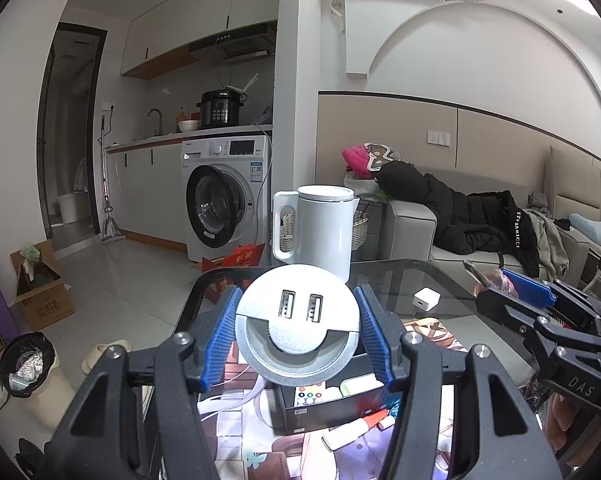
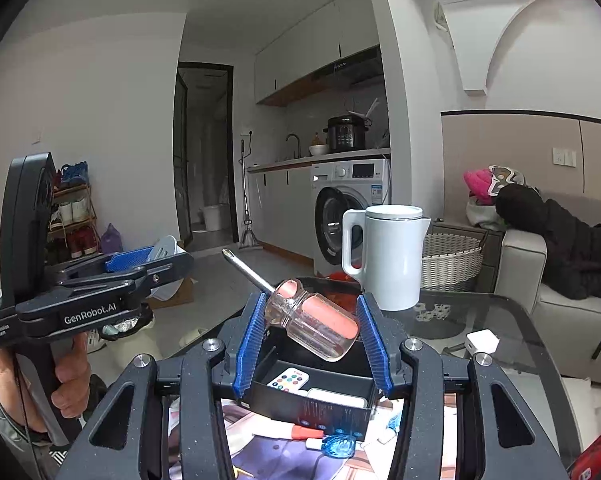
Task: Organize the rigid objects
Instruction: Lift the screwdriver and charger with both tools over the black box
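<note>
My left gripper is shut on a round silver USB socket with two ports, held above a black open box. My right gripper is shut on a stubby screwdriver with a clear and orange handle, its shaft pointing up to the left. It hangs over the same black box, which holds a small white remote and a white flat item. The left gripper also shows in the right wrist view, at the left. The right gripper also shows in the left wrist view, at the right.
A white kettle stands at the glass table's far edge. A white charger cube lies on the glass. A red-capped marker, a blue round item and small white pieces lie before the box. A sofa stands to the right.
</note>
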Motion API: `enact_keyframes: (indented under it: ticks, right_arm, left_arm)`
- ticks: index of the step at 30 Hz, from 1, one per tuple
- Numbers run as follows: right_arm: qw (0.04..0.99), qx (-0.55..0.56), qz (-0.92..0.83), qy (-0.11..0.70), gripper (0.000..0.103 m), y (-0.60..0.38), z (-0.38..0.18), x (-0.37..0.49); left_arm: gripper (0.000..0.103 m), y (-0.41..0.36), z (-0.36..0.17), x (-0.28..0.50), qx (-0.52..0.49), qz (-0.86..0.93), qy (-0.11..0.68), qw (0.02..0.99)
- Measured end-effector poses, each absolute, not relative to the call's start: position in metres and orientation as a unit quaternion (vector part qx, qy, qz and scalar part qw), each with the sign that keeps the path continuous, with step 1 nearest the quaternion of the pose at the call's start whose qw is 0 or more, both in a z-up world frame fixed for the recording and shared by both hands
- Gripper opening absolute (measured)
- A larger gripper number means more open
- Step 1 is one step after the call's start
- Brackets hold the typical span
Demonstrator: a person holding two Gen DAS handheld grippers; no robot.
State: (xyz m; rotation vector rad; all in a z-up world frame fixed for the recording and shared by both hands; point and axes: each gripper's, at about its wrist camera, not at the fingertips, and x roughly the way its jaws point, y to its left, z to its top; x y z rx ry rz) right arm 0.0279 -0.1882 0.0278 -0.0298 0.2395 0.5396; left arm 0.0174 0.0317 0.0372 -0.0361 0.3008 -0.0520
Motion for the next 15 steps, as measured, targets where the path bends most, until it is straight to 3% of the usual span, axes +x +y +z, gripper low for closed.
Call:
enact_keyframes:
  ticks: [7, 15]
  right_arm:
    - [0.959, 0.001, 0.245, 0.141, 0.047, -0.180, 0.028, 0.059]
    - [0.950, 0.005, 0.211, 0.232, 0.047, -0.160, 0.002, 0.127]
  left_arm:
    - [0.057, 0.027, 0.031, 0.049, -0.029, -0.019, 0.163, 0.986]
    - [0.057, 0.022, 0.002, 0.104, -0.046, -0.012, 0.229, 0.972]
